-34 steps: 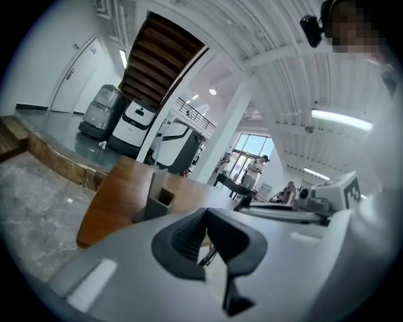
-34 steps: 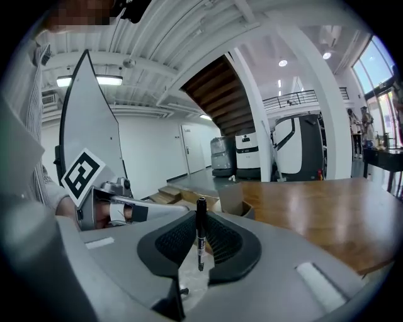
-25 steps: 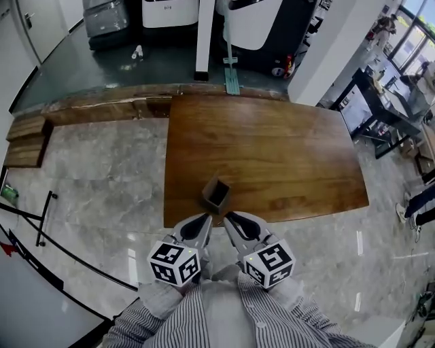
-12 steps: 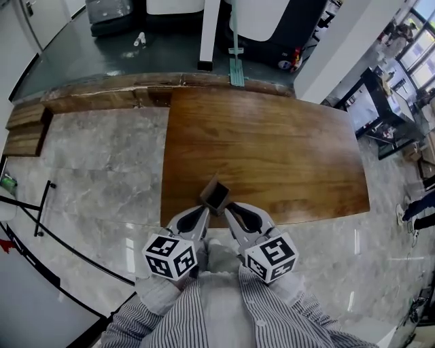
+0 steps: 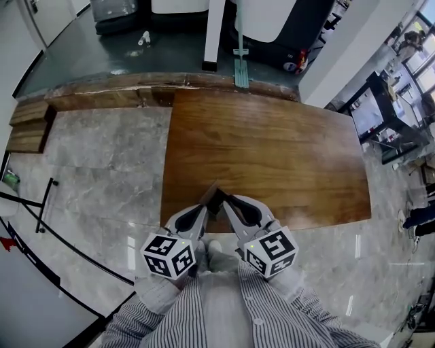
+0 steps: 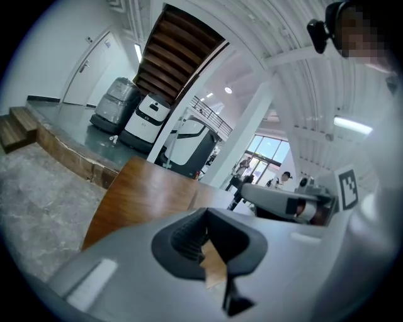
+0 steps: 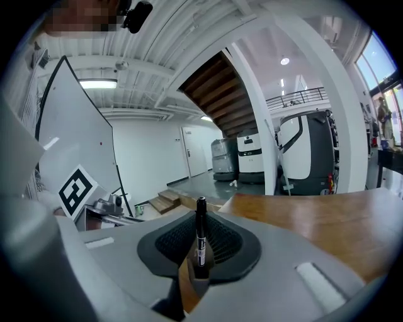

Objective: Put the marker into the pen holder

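Observation:
A dark, square pen holder point(image 5: 212, 195) stands near the front edge of the wooden table point(image 5: 272, 146), half covered by my two grippers. My right gripper point(image 5: 229, 205) is shut on a black marker point(image 7: 200, 239), which stands upright between its jaws in the right gripper view. In the head view the marker cannot be made out. My left gripper point(image 5: 202, 213) is close beside it to the left, shut, with only a sliver of brown wood showing through its jaws point(image 6: 213, 261). Both sets of fingertips sit right at the holder.
Grey marble floor lies left of and in front of the table. Wooden steps point(image 5: 27, 129) and a black rail stand point(image 5: 42, 207) are at the left. White machines point(image 5: 180, 5) and a pillar point(image 5: 212, 34) stand behind the table, and dark desks point(image 5: 384, 112) at the right.
Both grippers have moved forward over the table edge and closed in on the pen holder, which is now partly hidden by them.

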Available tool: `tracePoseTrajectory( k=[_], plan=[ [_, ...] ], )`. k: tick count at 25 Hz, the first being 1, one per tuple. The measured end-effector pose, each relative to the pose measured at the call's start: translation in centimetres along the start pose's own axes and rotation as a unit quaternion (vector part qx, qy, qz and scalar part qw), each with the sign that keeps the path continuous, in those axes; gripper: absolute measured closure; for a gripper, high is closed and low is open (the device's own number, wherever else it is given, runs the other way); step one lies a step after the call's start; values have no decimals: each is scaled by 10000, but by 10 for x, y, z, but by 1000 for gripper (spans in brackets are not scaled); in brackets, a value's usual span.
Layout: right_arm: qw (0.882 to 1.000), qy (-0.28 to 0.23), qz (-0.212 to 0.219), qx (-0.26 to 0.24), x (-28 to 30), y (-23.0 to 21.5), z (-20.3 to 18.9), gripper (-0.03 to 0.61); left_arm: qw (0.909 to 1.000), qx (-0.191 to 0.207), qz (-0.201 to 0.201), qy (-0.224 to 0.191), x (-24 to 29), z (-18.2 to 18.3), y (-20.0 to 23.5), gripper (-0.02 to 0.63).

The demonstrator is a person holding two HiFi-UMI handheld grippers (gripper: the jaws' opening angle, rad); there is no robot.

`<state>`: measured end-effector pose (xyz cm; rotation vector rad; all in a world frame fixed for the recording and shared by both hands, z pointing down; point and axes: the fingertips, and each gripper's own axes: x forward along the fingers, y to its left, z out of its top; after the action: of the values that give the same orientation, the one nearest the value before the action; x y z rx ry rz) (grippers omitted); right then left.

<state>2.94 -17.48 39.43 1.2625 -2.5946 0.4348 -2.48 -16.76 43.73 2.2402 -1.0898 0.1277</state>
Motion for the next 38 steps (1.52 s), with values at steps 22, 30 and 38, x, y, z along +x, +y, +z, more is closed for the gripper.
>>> tracePoseTrajectory(
  k=[22, 30, 38],
  plan=[
    [9958, 811, 114, 409, 52, -16, -73, 532, 9972, -533, 237, 465, 9, -49, 34, 606],
    [9955, 855, 96, 405, 60, -17, -80, 531, 9965, -672, 180, 453, 17, -51, 41, 606],
    [9961, 861, -153, 110, 63, -19, -80, 520, 9959, -766, 185, 443, 17, -49, 49, 606]
  ],
)
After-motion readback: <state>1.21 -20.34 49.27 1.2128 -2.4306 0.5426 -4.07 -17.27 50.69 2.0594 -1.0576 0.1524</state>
